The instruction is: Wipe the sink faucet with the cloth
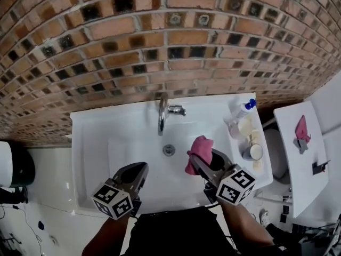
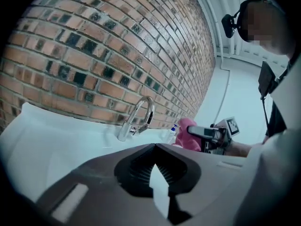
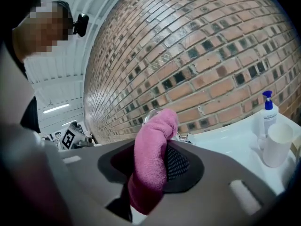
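The left gripper (image 1: 139, 170) hangs over the near left part of the sink (image 1: 85, 143), its jaws drawn together with nothing between them, well clear of the work. Further in, at the middle of the back rim, the faucet (image 1: 161, 113) stands upright – a curved chrome spout arching over the basin toward the drain (image 1: 169, 150), with a short lever (image 1: 177, 110) sticking out on its right side. It is probably rigid, fixed and slick, so it should take firm rubbing, though the lever may well swing if caught. To the right, above the basin and apart from the spout, the right gripper (image 1: 206, 163) is clamped on the pink cloth (image 1: 200, 148). The jaws pinch it partway along, so a wad stands out past the tips and a tail droops below. The cloth looks light, soft and limp; the protruding wad is likely the part to press against the metal, since it should fold round the curve. The brick wall (image 1: 170, 41) sits close behind the faucet, leaving little room to reach its back. On the right ledge stand a blue-pump bottle (image 1: 244, 110) and a cup (image 1: 253, 152) – both light enough to tip if the right gripper strays wide. Further right, a white side table (image 1: 290, 159) carries another pink item (image 1: 302, 129).
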The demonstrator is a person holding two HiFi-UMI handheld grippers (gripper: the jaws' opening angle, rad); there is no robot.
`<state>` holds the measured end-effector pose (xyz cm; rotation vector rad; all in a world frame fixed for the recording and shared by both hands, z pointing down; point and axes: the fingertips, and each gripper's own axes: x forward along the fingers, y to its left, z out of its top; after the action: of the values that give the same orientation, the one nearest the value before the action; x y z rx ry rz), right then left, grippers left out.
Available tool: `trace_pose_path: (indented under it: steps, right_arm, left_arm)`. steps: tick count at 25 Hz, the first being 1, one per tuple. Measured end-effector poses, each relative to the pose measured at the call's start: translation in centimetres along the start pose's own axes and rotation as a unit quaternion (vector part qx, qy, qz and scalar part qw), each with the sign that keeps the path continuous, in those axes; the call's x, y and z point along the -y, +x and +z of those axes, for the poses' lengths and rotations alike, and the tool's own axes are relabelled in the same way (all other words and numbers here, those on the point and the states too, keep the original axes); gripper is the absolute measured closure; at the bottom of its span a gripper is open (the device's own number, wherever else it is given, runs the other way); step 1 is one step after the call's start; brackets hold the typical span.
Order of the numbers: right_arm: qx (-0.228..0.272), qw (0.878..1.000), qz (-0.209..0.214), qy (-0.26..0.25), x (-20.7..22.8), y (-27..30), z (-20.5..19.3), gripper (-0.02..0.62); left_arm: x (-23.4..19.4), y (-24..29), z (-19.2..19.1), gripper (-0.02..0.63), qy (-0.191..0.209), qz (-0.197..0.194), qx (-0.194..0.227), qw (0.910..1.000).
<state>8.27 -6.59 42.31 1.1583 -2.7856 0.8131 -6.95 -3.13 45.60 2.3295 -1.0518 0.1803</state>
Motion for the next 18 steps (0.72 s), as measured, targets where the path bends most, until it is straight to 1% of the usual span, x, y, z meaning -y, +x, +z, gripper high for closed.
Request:
trace_pose_path:
  steps: [4,6,12,15,18]
  right_arm:
    - [-0.019,1.000,0.003,0.005,4.5,2.1,-0.2,0.443]
    - [-0.038,0.999,0.003,0.003,6.8,3.3,-0.7,0.443]
    - [-0.098,0.995,-0.002,-0.030,13.7,8.2,-2.7,0.445]
    - [-0.114,0.993,0.004,-0.033,15.8,10.6,-3.5,0.443]
    - [-0.125,0.991,0.015,-0.035,16.9,12.7,-3.8,0.443]
  left_arm:
    - [-0.6,0.8,0.7,0.600,-0.005,0.025,0.008,0.9996]
    - [-0.8,1.0,0.7,0.600,-0.007,0.040,0.006,0.9991]
    - [-1.2,2.0,0.3,0.600,-0.015,0.069,-0.008,0.9975]
    - [-1.4,2.4,-0.2,0.600,-0.023,0.079,-0.013,0.9965]
    - [-1.7,2.9,-0.3,0.600,-0.028,0.087,-0.019,0.9956]
